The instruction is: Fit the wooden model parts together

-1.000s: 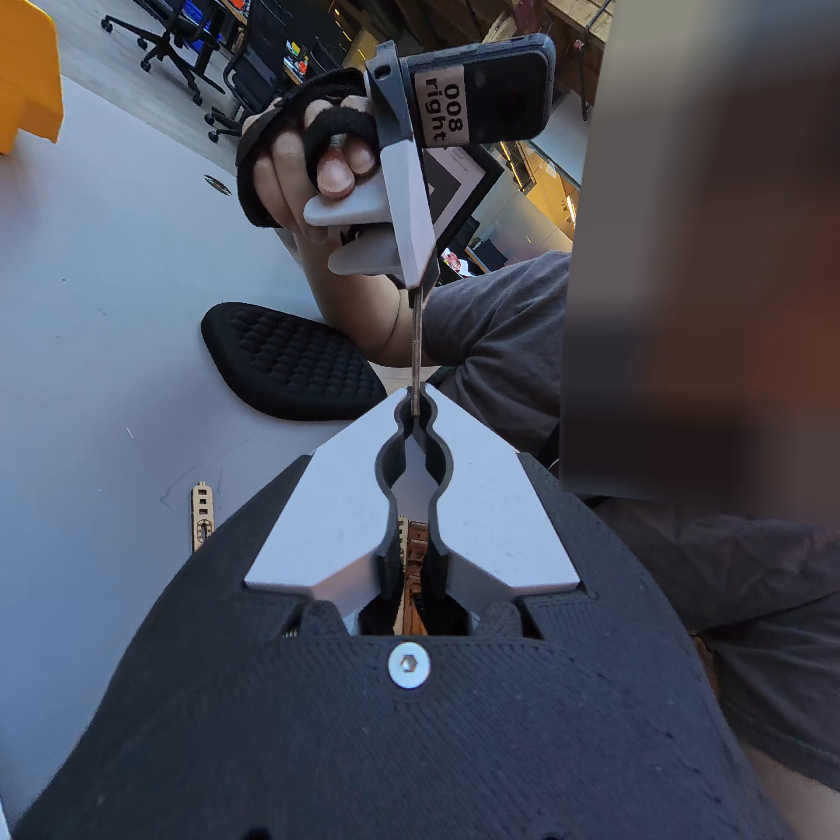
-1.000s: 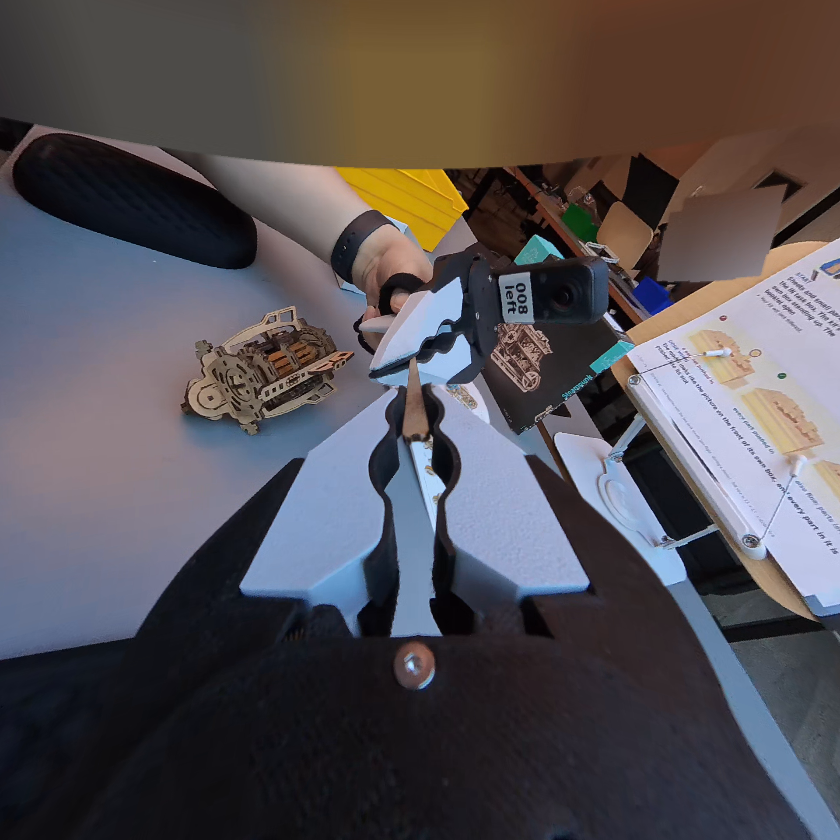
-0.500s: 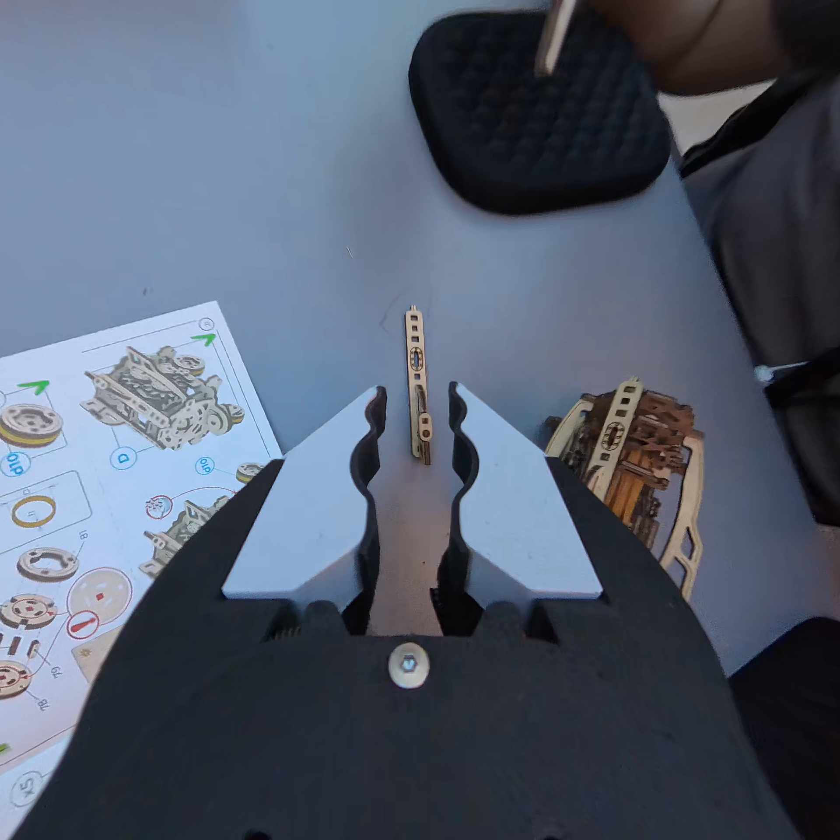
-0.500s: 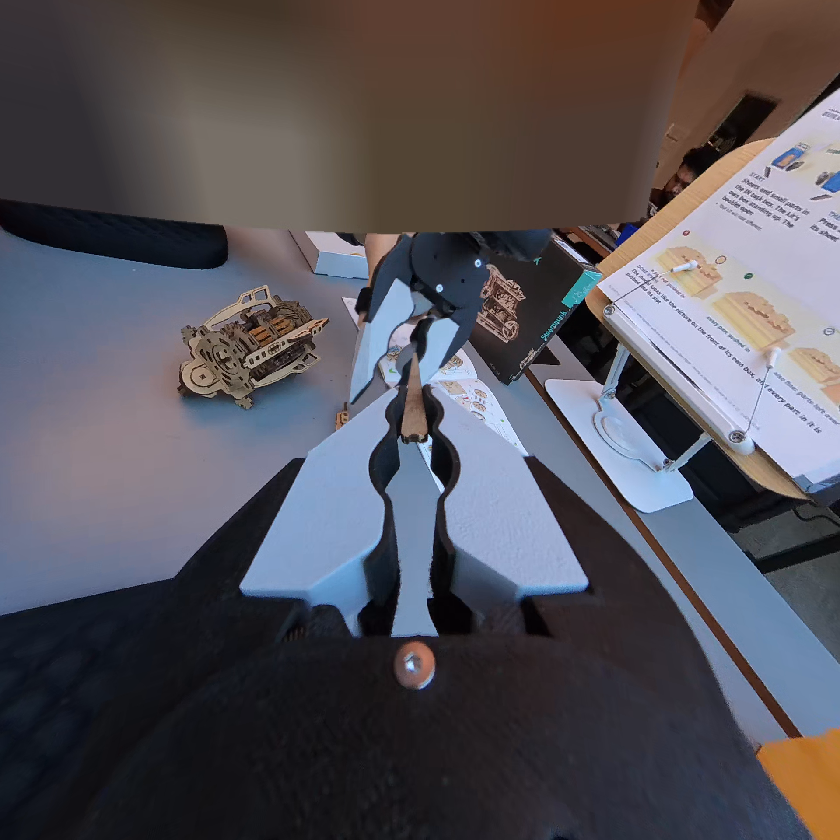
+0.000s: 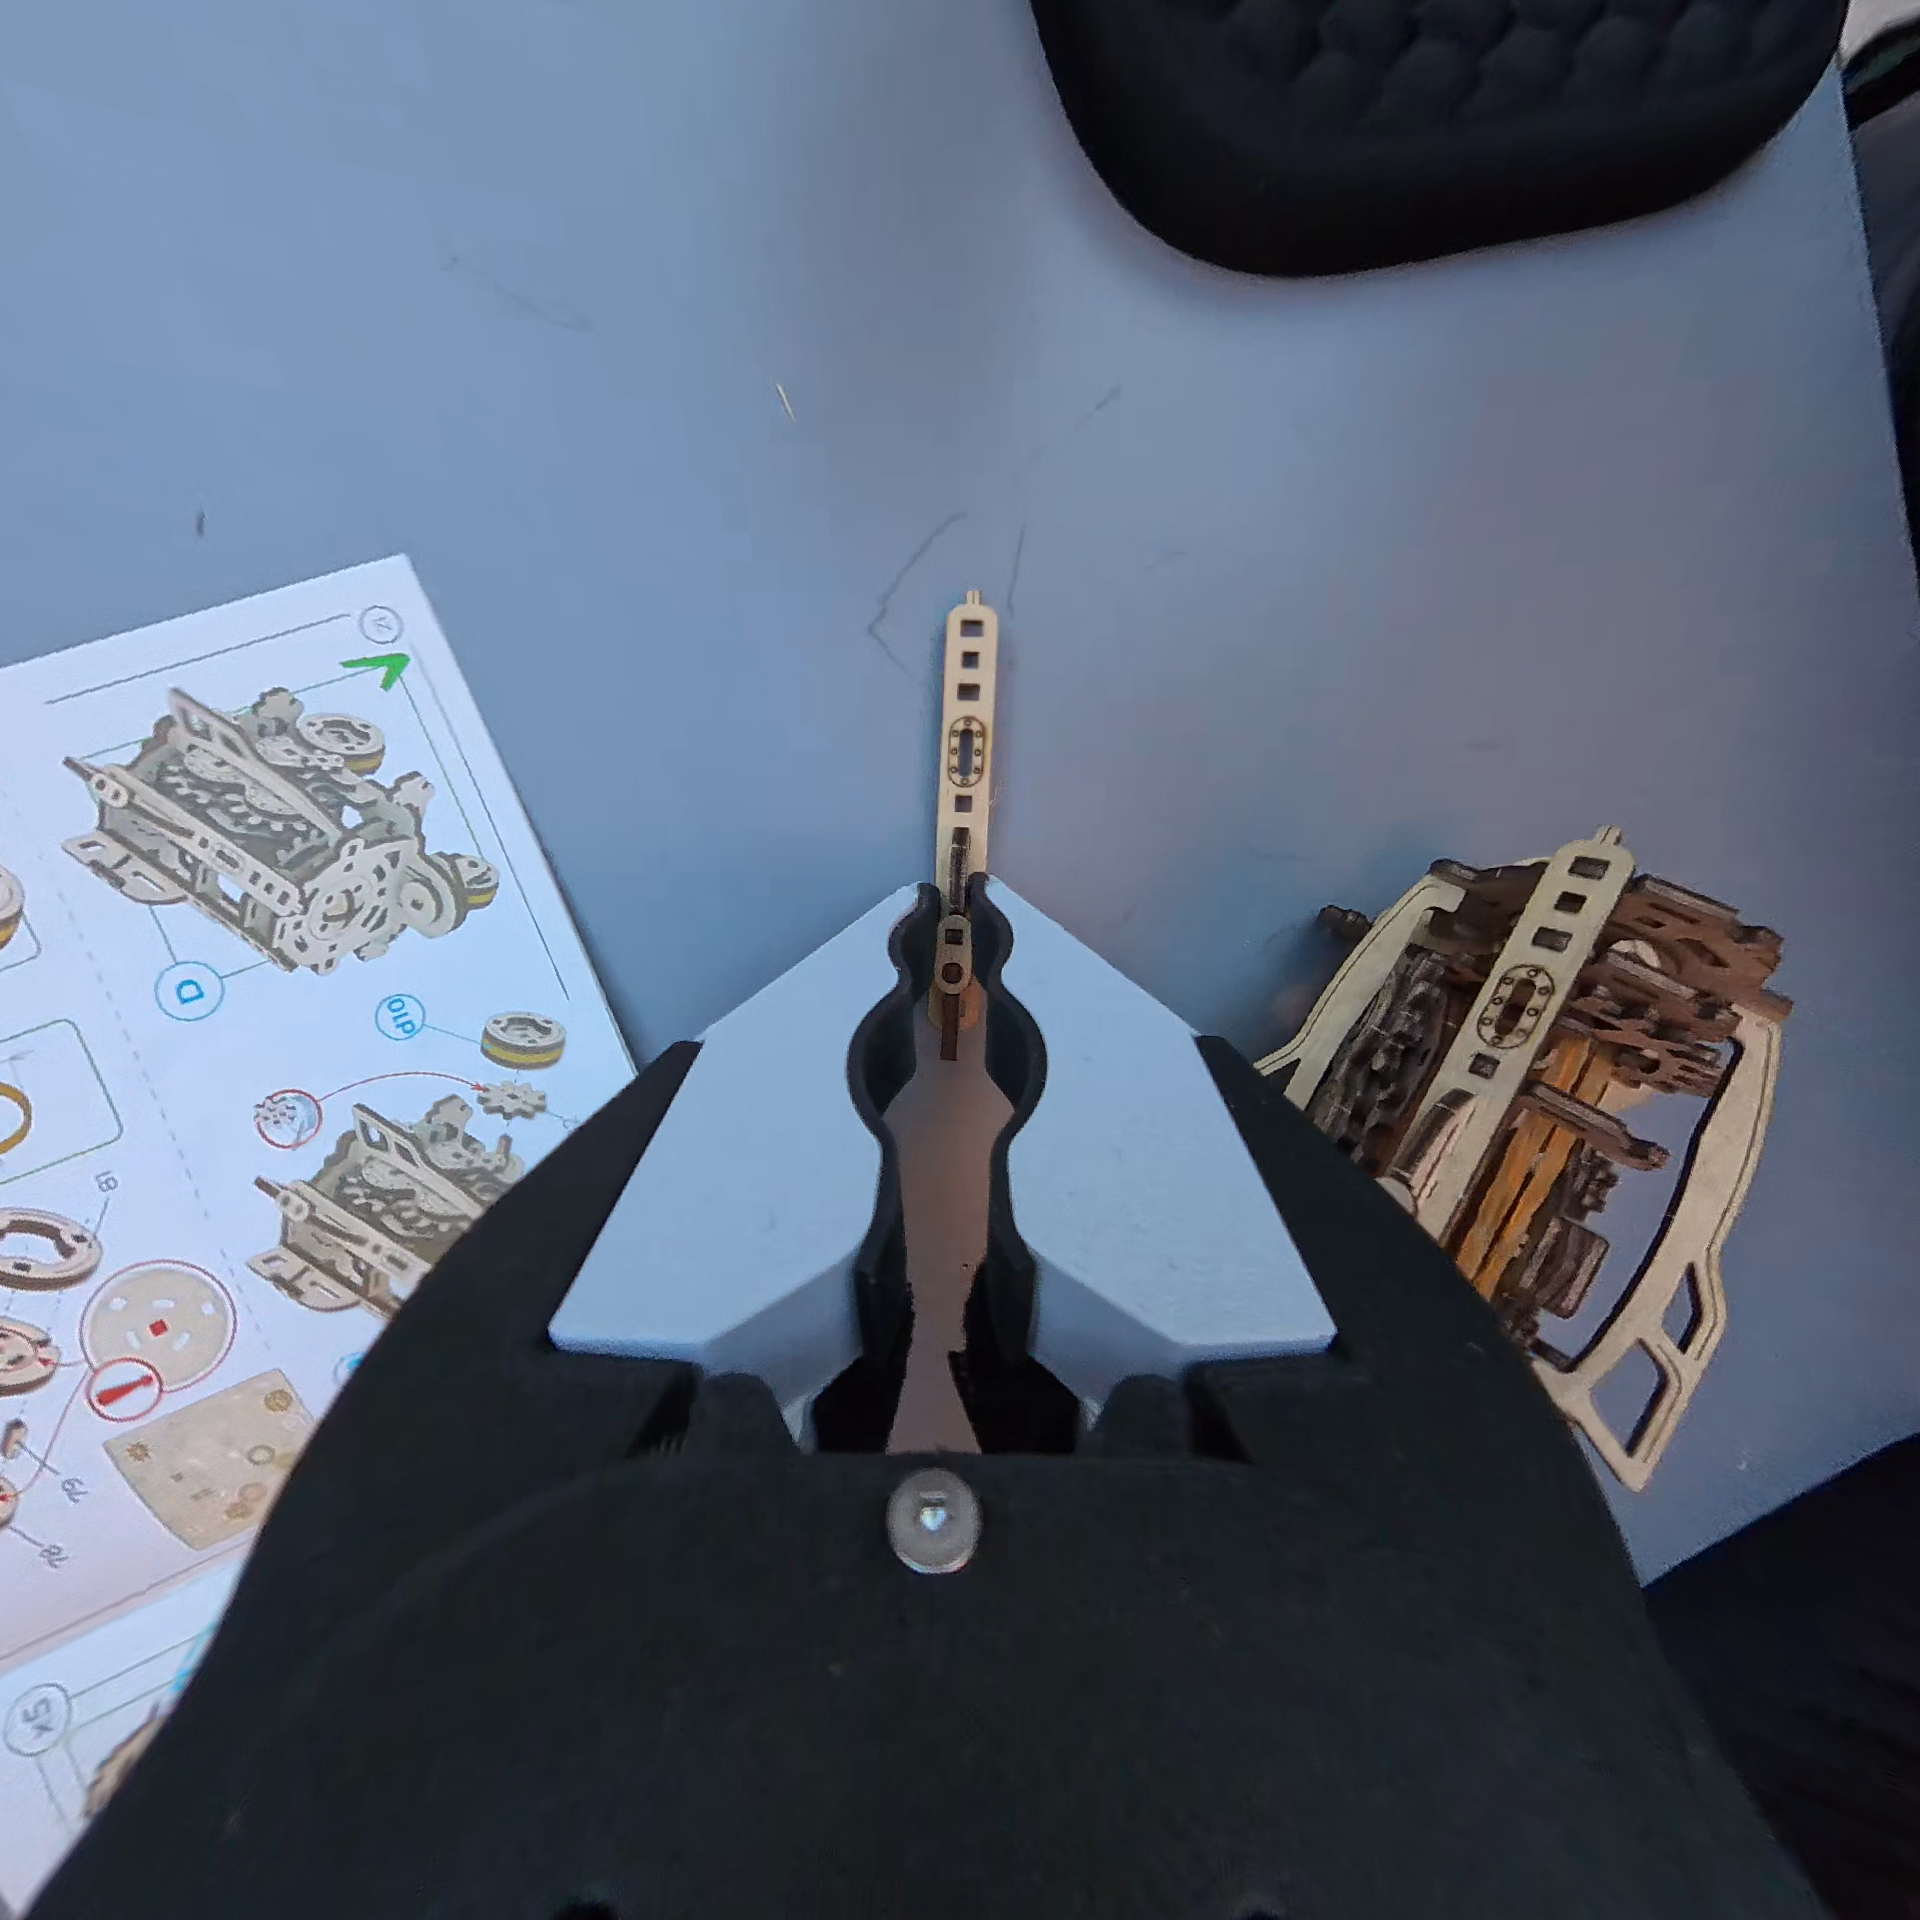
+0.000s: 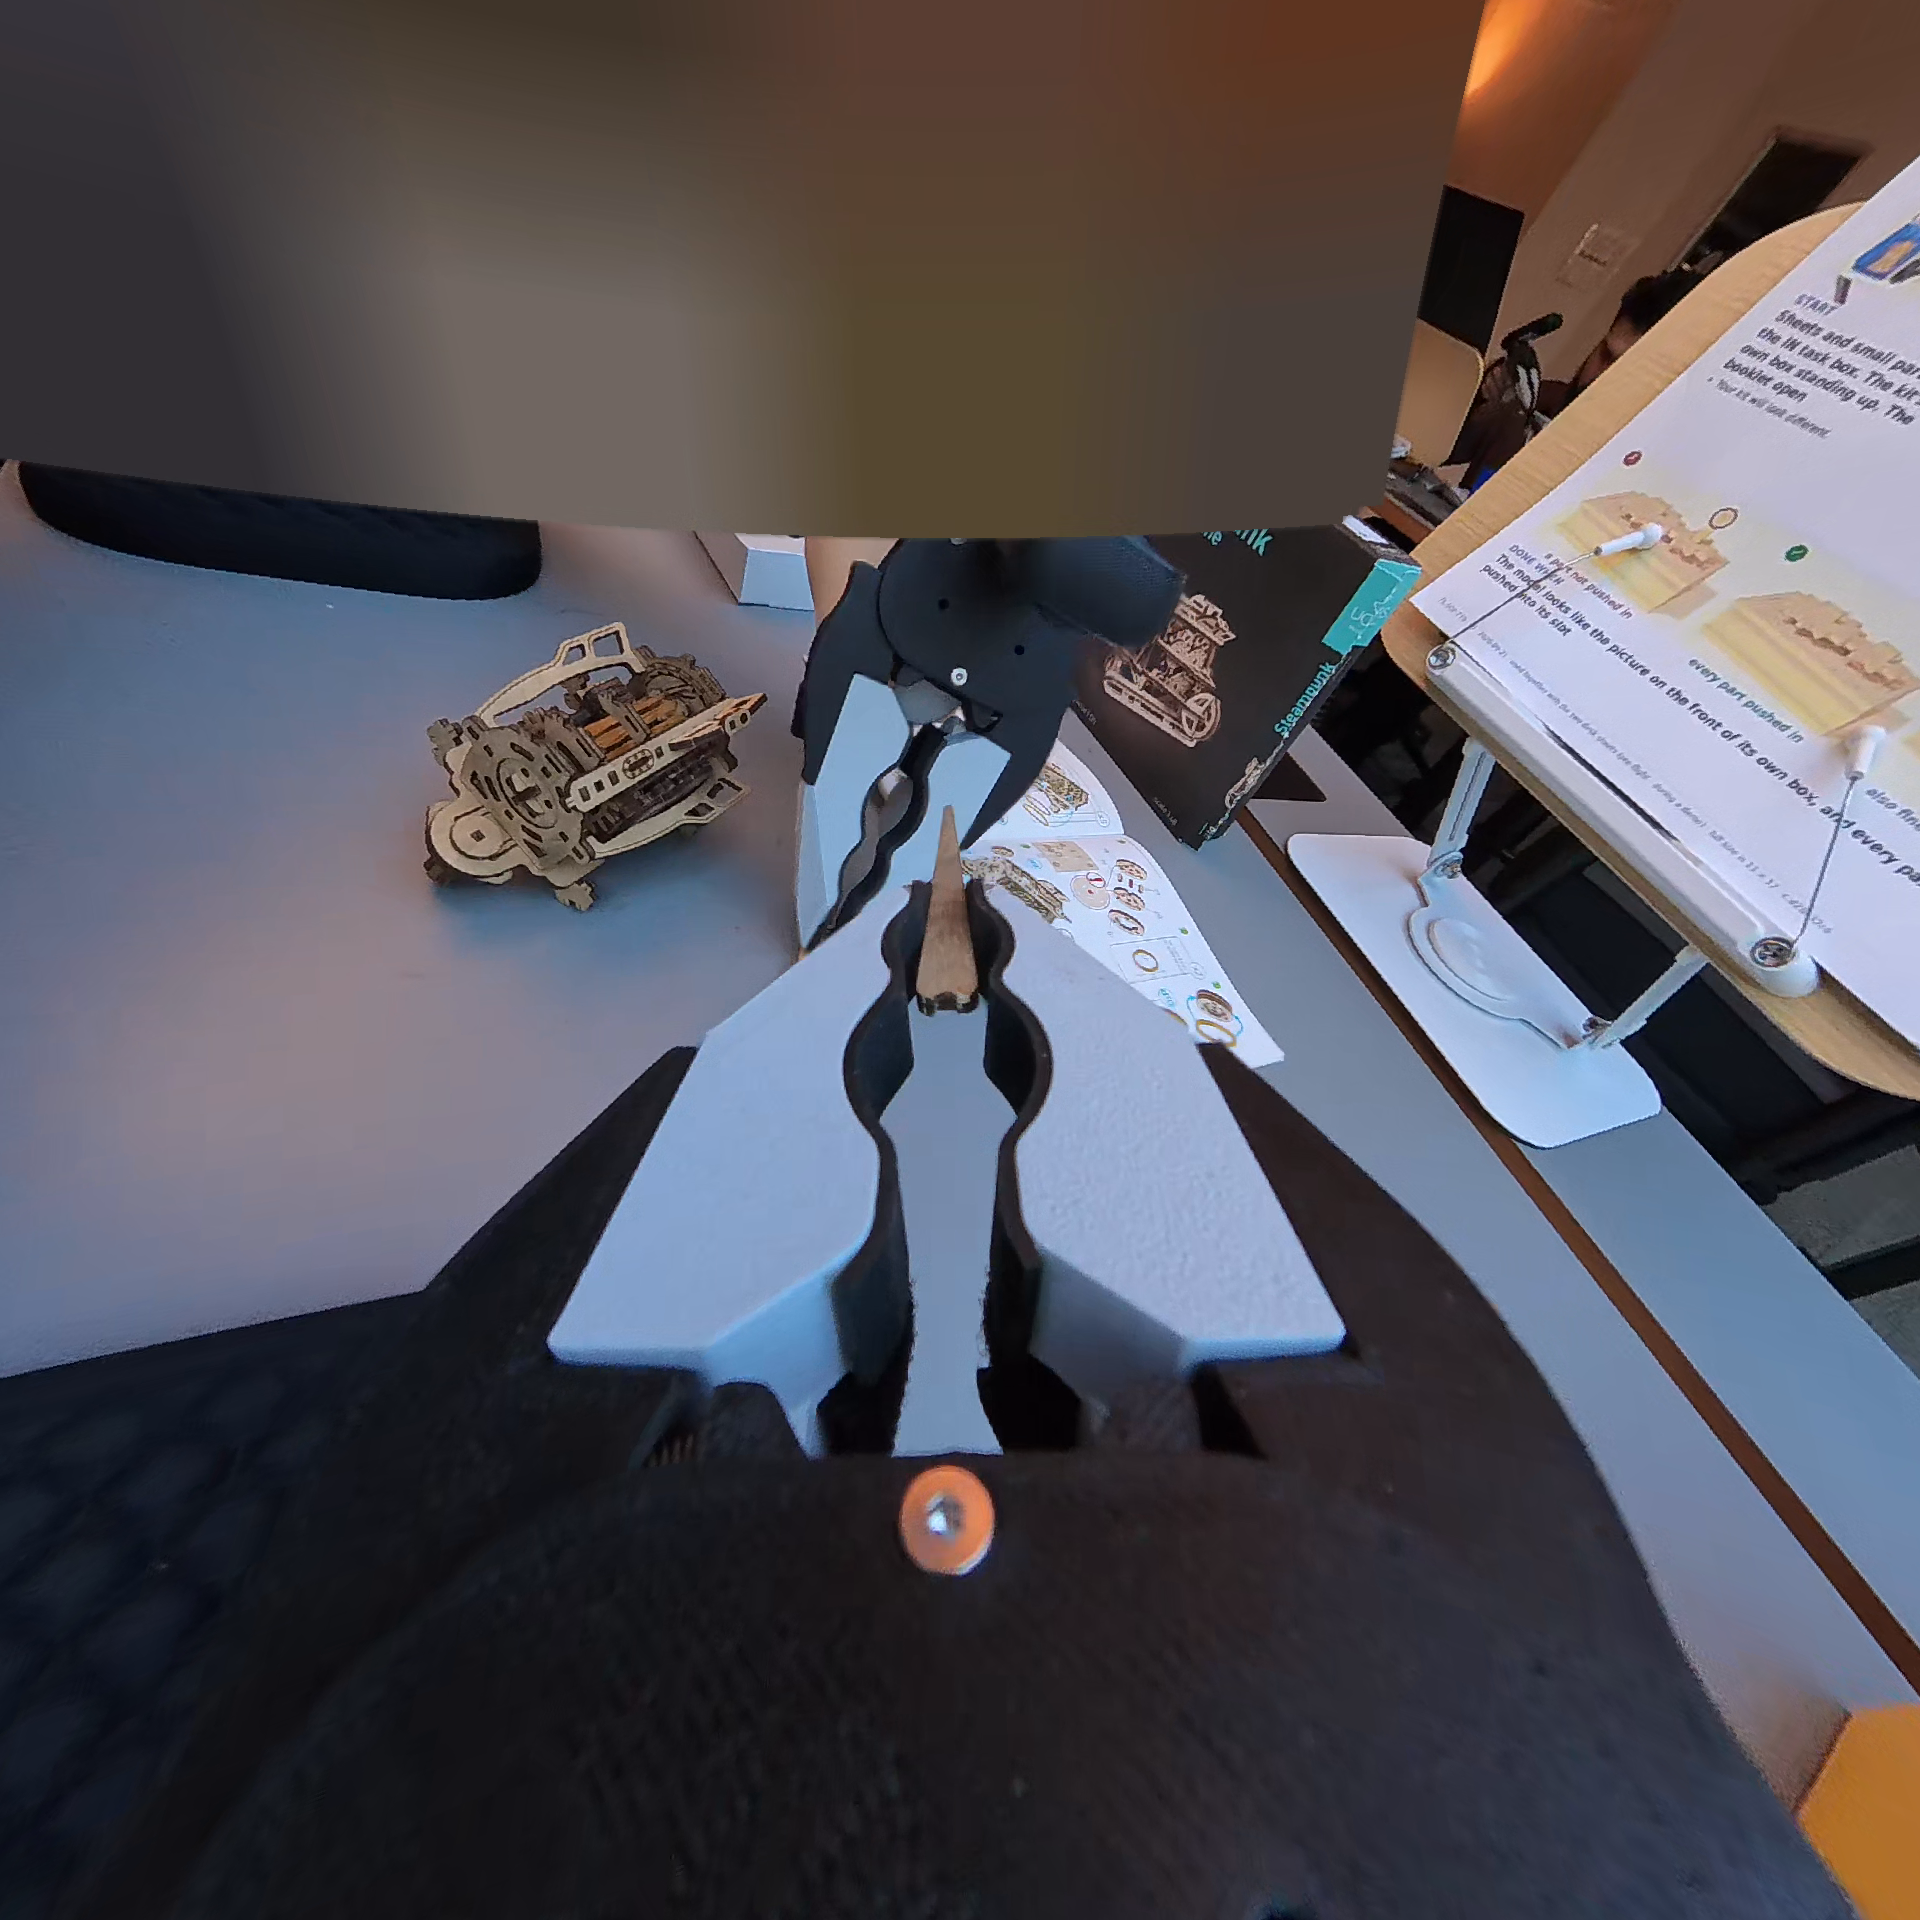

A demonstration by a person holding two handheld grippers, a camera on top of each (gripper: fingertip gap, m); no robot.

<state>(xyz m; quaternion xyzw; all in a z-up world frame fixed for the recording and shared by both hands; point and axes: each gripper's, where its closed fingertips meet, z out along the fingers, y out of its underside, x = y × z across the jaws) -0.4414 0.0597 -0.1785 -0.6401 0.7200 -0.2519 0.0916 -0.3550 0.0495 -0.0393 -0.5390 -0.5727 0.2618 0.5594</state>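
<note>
At the centre of the left wrist view, your left gripper [image 5: 954,904] is closing its jaws on the near end of the slotted wooden strip [image 5: 968,743] lying flat on the grey table [image 5: 520,312]; you are picking it up, and next it probably needs lifting toward the pointed wooden piece [image 6: 945,920] your right gripper [image 6: 948,899] is pinching tight, with the half-built wooden model [image 5: 1517,1091] sitting lower right
</note>
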